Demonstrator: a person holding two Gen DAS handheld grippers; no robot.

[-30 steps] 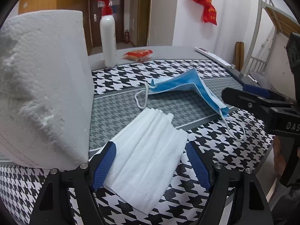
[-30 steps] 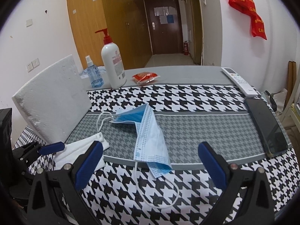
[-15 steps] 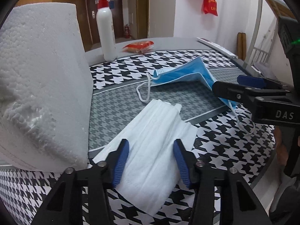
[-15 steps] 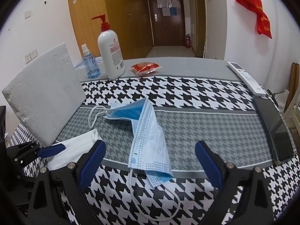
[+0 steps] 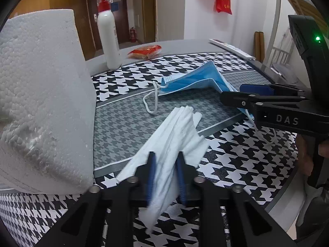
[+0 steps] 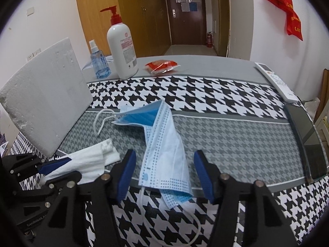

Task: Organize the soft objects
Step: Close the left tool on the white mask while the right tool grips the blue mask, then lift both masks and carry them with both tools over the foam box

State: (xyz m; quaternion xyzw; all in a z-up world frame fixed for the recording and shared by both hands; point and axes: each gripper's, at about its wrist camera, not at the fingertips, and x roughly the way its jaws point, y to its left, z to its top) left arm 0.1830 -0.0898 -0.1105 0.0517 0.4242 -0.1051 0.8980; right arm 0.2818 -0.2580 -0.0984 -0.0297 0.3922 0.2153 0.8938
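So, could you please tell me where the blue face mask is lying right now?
In the right wrist view the blue face mask lies mid-table on the houndstooth cloth, its near end between the right tongs, right of the white mask.

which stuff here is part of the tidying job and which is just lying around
In the job: white mask, pinched by the closing left gripper; blue mask, between the closing right gripper's pads.

Lying about: foam block, lotion bottle, spray bottle, red packet, remote.

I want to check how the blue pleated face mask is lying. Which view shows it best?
The right wrist view: the blue pleated face mask lies centred, whole, bent over itself, its near end between the right claw pads, which are closing without touching it. In the left wrist view it lies farther off, its end hidden behind that claw.
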